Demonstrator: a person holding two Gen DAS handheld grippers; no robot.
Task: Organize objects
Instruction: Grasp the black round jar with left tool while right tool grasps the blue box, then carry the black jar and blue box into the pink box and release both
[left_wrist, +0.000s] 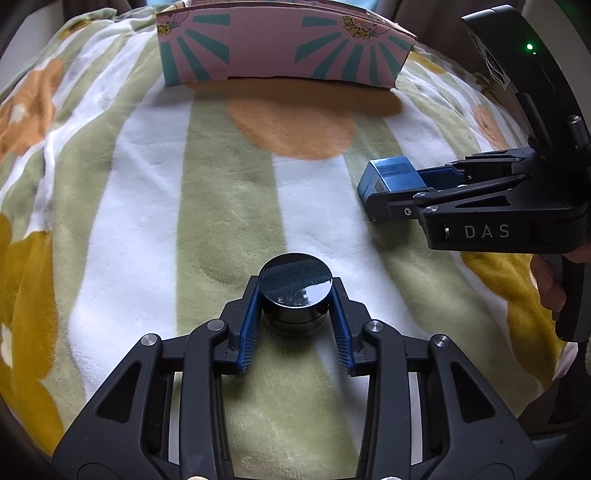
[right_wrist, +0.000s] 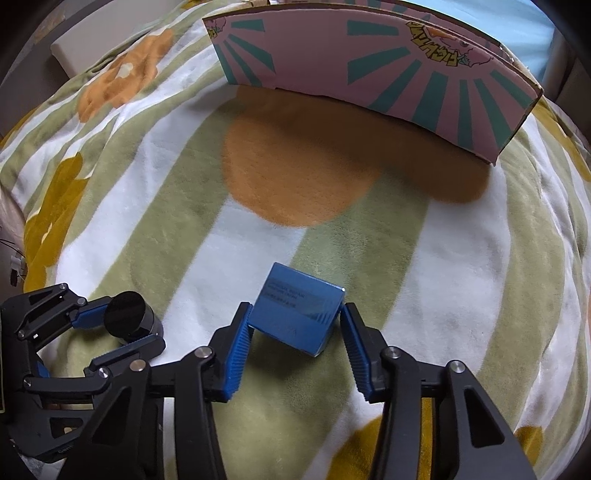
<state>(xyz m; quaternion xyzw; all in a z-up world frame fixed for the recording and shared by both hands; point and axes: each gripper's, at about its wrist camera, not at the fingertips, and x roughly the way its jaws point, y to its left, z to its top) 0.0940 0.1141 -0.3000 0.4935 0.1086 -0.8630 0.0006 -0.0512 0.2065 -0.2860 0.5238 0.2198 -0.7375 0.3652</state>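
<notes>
Resting on the soft striped blanket (left_wrist: 155, 192), the black jar (left_wrist: 294, 284) is clamped between the left gripper (left_wrist: 295, 295) pads. The blue box (right_wrist: 299, 314) is bracketed corner-first by the right gripper (right_wrist: 295, 314), fingers apart; on closing, it may be twisted out.

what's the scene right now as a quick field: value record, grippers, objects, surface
surface: striped floral blanket
left gripper: fingers around black round jar, pads at its sides, looks gripped
right gripper: straddles blue box, small gap at right pad, not clearly clamped
jar position: on the blanket, left of the blue box
container: pink and teal cardboard box at far end of blanket, inside not visible
items in container: cannot tell
</notes>
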